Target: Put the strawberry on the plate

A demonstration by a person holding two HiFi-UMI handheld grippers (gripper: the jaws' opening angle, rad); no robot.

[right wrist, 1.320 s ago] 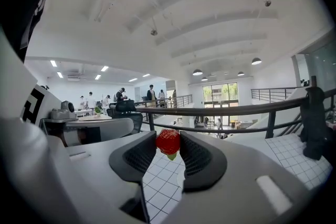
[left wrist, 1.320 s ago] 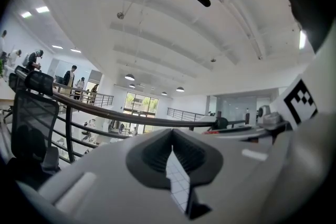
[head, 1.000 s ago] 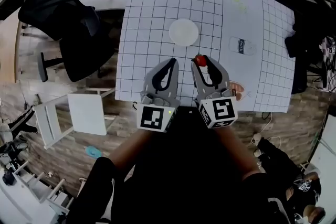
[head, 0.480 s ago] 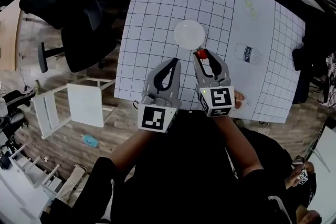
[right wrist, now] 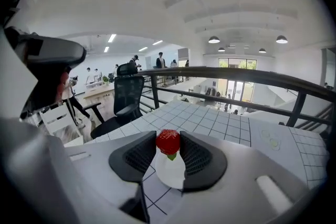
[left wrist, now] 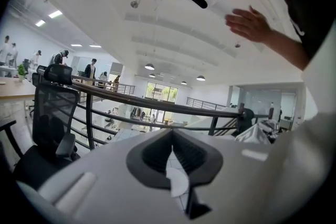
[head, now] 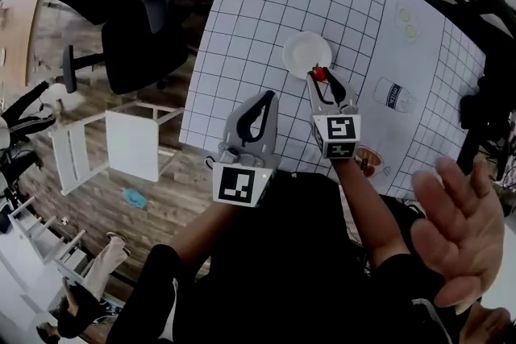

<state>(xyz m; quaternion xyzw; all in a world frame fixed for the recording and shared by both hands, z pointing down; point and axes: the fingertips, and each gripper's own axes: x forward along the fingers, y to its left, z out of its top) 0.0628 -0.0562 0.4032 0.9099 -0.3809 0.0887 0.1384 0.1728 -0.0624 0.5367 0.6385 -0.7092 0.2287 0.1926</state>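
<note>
Right hand-held gripper (head: 322,78), strawberry (right wrist: 168,141) pinched between jaws

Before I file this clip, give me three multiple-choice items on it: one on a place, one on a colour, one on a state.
1. Where is the strawberry?
A. between the right gripper's fingers
B. lying on the plate
C. on the floor

2. What colour is the plate?
A. blue
B. white
C. black

3. How does the left gripper stand?
A. shut on a cup
B. wide open
C. shut, empty

1 A: the right gripper view shows both fingers pressing on it.
2 B: it shows white on the gridded table.
3 C: its fingers meet with nothing between them.
</note>
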